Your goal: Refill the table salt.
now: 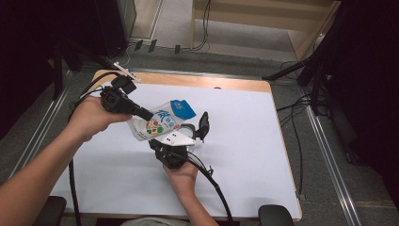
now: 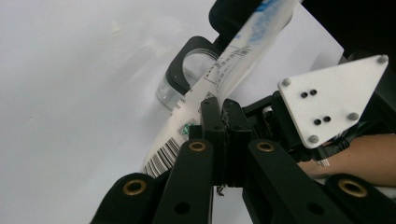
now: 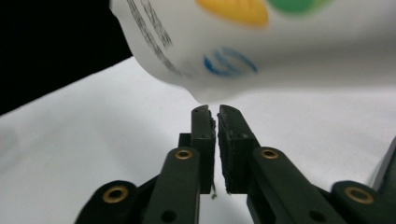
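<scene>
Forearms come in from the bottom of the high view, one gripper per hand, both meeting at a white pouch (image 1: 157, 123) held up over the white table (image 1: 244, 160). Left gripper (image 1: 143, 114) comes in from the left edge of the table, jaws pressed together on the pouch's edge; in the left gripper view the pads clamp the thin printed sheet (image 2: 219, 79), barcode showing low on the left. Pouch has a blue cap (image 1: 182, 109) at its upper right end, and coloured print on the face. Right gripper (image 1: 181, 141) sits just below the pouch, grey three-cornered plate on top, hand (image 1: 181, 176) underneath it near the middle of the table. In the right gripper view its jaws are closed to a thin slit with nothing visible between the pads; the pouch's bottom corner (image 3: 205, 91) hangs just above the tips, cannot tell if it touches them. A clear round part in a black frame (image 2: 191, 70) lies behind the pouch in the left gripper view. Cables (image 1: 214, 186) trail off both grippers toward the near table edge.
</scene>
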`<state>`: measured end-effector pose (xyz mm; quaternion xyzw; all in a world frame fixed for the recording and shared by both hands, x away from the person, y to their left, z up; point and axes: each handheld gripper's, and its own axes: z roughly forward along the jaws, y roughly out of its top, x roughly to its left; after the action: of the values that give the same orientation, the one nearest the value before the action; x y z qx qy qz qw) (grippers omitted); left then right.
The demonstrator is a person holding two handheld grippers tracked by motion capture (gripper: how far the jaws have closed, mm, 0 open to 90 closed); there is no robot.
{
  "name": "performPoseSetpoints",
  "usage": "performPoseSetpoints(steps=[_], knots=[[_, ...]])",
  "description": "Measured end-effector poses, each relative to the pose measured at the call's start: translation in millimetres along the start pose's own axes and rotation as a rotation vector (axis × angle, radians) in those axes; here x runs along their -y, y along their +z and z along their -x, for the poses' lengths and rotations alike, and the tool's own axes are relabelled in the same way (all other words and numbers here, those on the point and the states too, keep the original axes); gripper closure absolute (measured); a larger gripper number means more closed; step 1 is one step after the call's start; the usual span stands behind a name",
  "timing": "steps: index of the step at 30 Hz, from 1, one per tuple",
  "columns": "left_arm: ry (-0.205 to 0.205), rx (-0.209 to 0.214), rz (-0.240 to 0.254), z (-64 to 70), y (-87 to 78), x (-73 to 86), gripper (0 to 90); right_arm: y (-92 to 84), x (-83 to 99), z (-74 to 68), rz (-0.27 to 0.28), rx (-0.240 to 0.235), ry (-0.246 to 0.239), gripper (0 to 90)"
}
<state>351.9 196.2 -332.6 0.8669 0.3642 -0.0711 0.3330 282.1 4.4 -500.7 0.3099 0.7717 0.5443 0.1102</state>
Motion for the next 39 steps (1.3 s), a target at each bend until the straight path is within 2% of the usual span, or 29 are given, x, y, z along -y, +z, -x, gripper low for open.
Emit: performPoseSetpoints(steps=[1,4,7,9,11,15,18,26,29,39], knots=[[0.000,0.000,0.006,0.1,-1.7,0.8,90.0,-0.6,1.5,-0.7,0.002,0.012,-0.006,90.0],[-0.007,0.036,0.012,1.9,-5.0,2.1,90.0,-2.1,3.0,0.5,0.012,0.030,0.015,90.0],[-0.004,0.038,-0.002,5.6,-1.7,1.3,90.0,-0.9,-2.7,0.2,0.053,0.062,0.012,90.0],[-0.011,0.050,-0.008,5.5,1.4,1.1,90.0,0.5,-5.7,-0.6,0.063,0.087,0.011,90.0],[-0.019,0.040,-0.007,4.6,3.7,0.6,90.0,4.2,-8.1,-0.5,0.059,0.093,0.009,90.0],[-0.040,0.033,-0.005,0.9,7.9,-2.0,90.0,6.2,-8.1,-1.4,0.065,0.074,0.016,90.0],[-0.035,0.007,-0.016,2.3,13.8,-5.8,90.0,9.1,-8.0,-1.5,0.049,0.045,0.036,90.0],[-0.031,0.008,-0.015,2.3,25.1,-19.3,90.0,9.6,-8.8,3.9,0.036,0.047,0.068,90.0],[-0.031,0.014,-0.012,4.6,26.6,-23.0,90.0,8.2,-10.0,6.6,0.049,0.049,0.072,90.0],[-0.009,-0.014,-0.018,11.6,30.6,-30.4,90.0,8.2,-12.5,8.2,0.071,0.046,0.098,90.0]])
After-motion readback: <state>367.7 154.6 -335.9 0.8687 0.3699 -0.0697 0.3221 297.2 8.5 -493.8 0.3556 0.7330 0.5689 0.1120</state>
